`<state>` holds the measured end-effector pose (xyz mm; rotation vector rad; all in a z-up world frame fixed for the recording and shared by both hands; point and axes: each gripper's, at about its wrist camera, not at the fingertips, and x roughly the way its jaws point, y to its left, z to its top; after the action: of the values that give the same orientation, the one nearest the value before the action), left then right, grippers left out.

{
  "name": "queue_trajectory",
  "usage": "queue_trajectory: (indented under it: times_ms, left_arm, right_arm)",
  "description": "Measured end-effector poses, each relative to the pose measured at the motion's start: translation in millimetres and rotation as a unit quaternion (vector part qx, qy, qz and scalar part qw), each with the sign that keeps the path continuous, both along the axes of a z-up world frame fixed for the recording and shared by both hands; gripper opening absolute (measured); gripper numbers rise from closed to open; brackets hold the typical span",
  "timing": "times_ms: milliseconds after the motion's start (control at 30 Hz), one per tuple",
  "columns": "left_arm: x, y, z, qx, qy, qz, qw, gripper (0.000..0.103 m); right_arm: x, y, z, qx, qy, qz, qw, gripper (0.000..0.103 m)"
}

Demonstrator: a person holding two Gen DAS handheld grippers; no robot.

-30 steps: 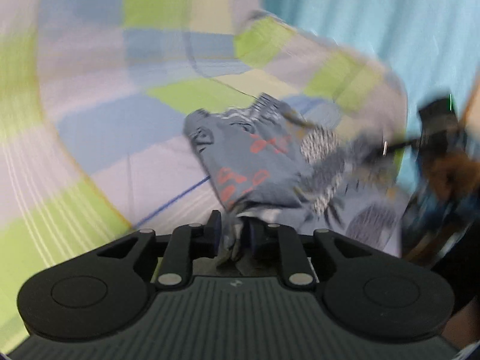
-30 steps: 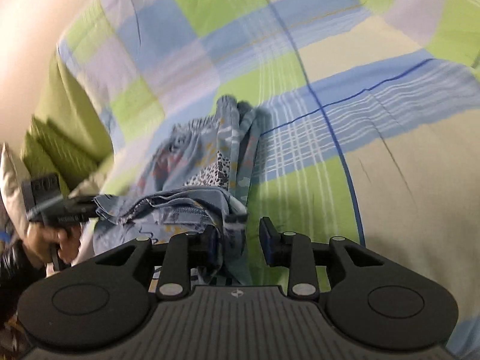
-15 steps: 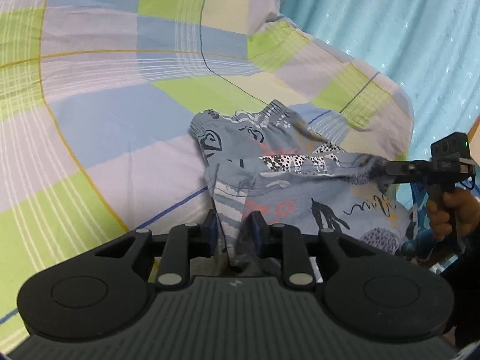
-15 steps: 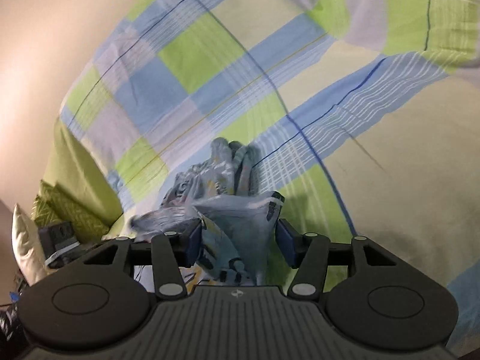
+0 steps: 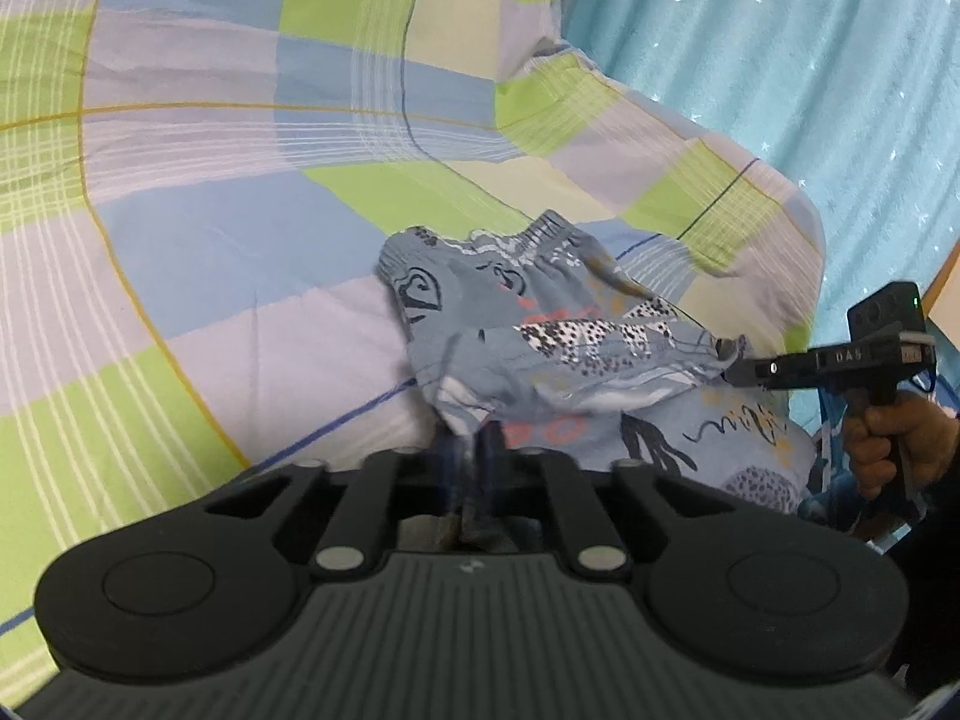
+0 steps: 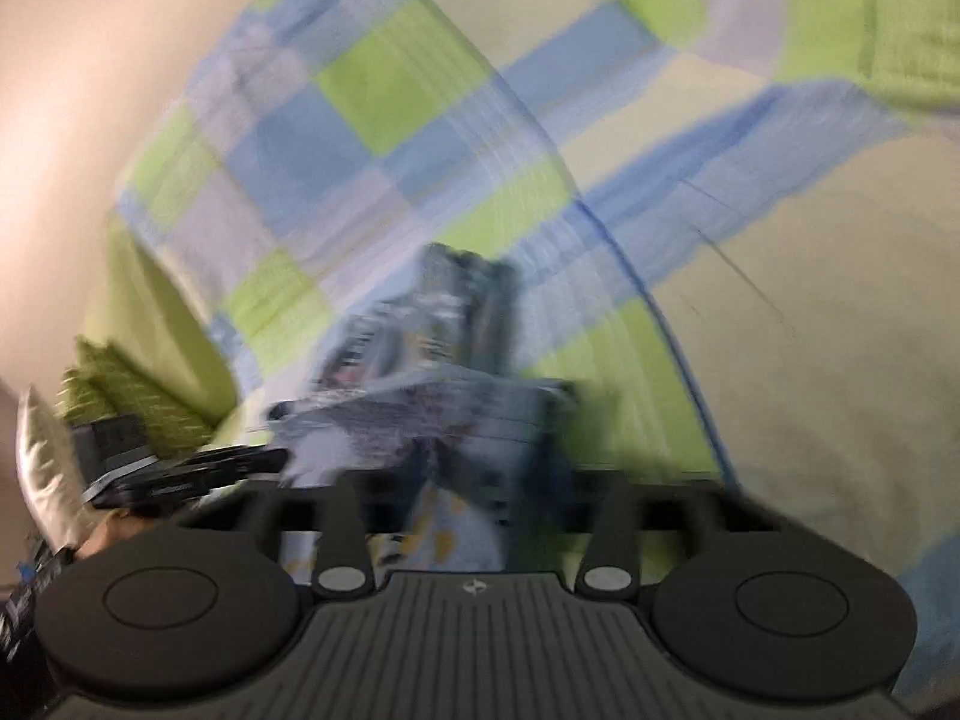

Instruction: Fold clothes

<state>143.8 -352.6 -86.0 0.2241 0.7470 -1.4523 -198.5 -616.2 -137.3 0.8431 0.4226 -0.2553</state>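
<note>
A pair of grey-blue patterned shorts (image 5: 540,354) lies partly on the checked bed cover, its near edge lifted. My left gripper (image 5: 468,450) is shut on one corner of that edge. My right gripper (image 5: 729,369), seen at the right in the left wrist view, pinches the other corner and pulls the cloth taut. In the blurred right wrist view the shorts (image 6: 438,396) hang between wide-set fingers (image 6: 558,456), so its jaw state is unclear there. My left gripper (image 6: 264,462) shows at the left in that view.
A green, blue and lilac checked bed cover (image 5: 240,210) fills the scene. A turquoise curtain (image 5: 780,60) hangs behind the bed. A beige wall (image 6: 90,60) and green pillows (image 6: 132,396) stand at the left in the right wrist view.
Both grippers have lifted the shorts' near edge and drawn it taut between them. The right wrist view has become blurred from motion.
</note>
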Motion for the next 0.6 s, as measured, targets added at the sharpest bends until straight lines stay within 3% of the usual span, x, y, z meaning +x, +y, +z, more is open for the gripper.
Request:
queue_trajectory:
  times_ms: [67,200,400,500,600]
  left_arm:
    - [-6,6,4,-0.009,-0.017,-0.001,0.9998,0.001]
    - [-12,21,18,-0.044,-0.032,0.0,0.9985,0.001]
    - [17,19,35,-0.082,0.005,0.042,0.9957,0.001]
    - [30,3,31,-0.062,0.011,0.062,0.9961,0.001]
    - [43,-13,15,-0.032,0.024,0.078,0.9962,0.001]
  right_arm:
    - [-2,-1,-2,0.01,0.001,-0.003,1.0,0.003]
    - [-12,6,14,-0.014,-0.034,-0.012,0.999,0.002]
    - [-1,7,39,-0.058,-0.08,-0.021,0.995,0.002]
    - [16,-2,47,-0.072,-0.099,-0.034,0.992,0.002]
    - [44,-17,47,-0.083,-0.085,-0.052,0.992,0.002]
